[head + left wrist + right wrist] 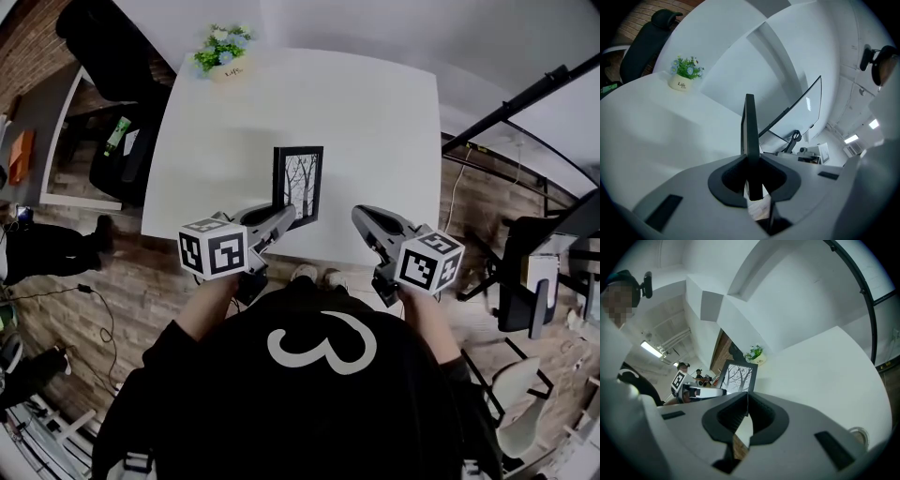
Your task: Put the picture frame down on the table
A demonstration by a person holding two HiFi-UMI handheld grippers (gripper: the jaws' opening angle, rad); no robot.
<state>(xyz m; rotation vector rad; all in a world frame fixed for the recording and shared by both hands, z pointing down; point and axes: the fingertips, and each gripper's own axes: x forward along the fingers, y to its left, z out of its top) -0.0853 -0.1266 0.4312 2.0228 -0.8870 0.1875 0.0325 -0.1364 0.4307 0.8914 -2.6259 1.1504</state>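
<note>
- my left gripper [279, 221] pinches the edge of the picture frame [298, 185], which stands upright at the 6 o'clock edge of the table [375, 112]; i can't tell if its foot touches.
- my right gripper [362, 217], at the frame's 3 o'clock, is pressed together on nothing.
- a white pot [228, 67] at the table's 11 o'clock holds flowers [221, 45] and reads "life".

The table [375, 122] looks smooth and matt; the picture frame [298, 185] has a smooth black border.
</note>
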